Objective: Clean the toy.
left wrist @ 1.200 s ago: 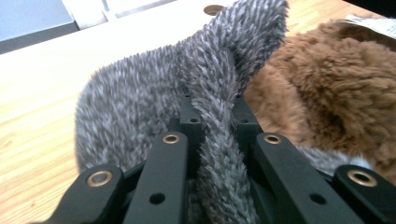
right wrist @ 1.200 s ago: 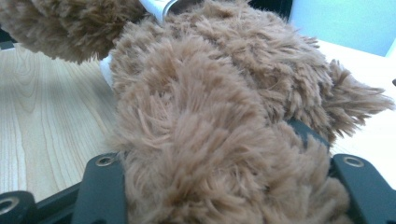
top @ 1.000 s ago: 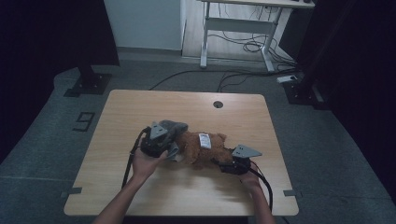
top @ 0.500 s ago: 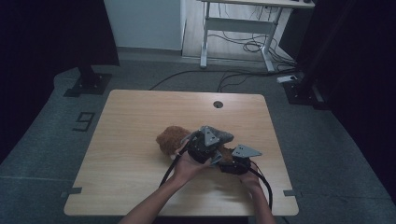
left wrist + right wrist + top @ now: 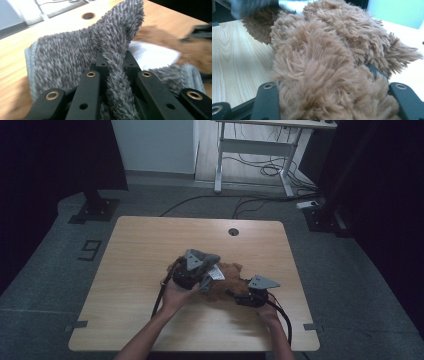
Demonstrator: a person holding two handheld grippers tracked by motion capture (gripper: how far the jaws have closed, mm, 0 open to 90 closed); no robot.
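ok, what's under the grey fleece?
The grey fleece lies over the brown plush, with a white tag peeking out. How far the plush runs beneath is covered.

1. The plush toy lies on the worktop, right of its middle and toward the near edge.
2. The fuzzy cloth sits on the toy's left end.
3. The left gripper is at that left end, the right gripper at the toy's right end.
4. A round hole lies behind them, near the far edge.
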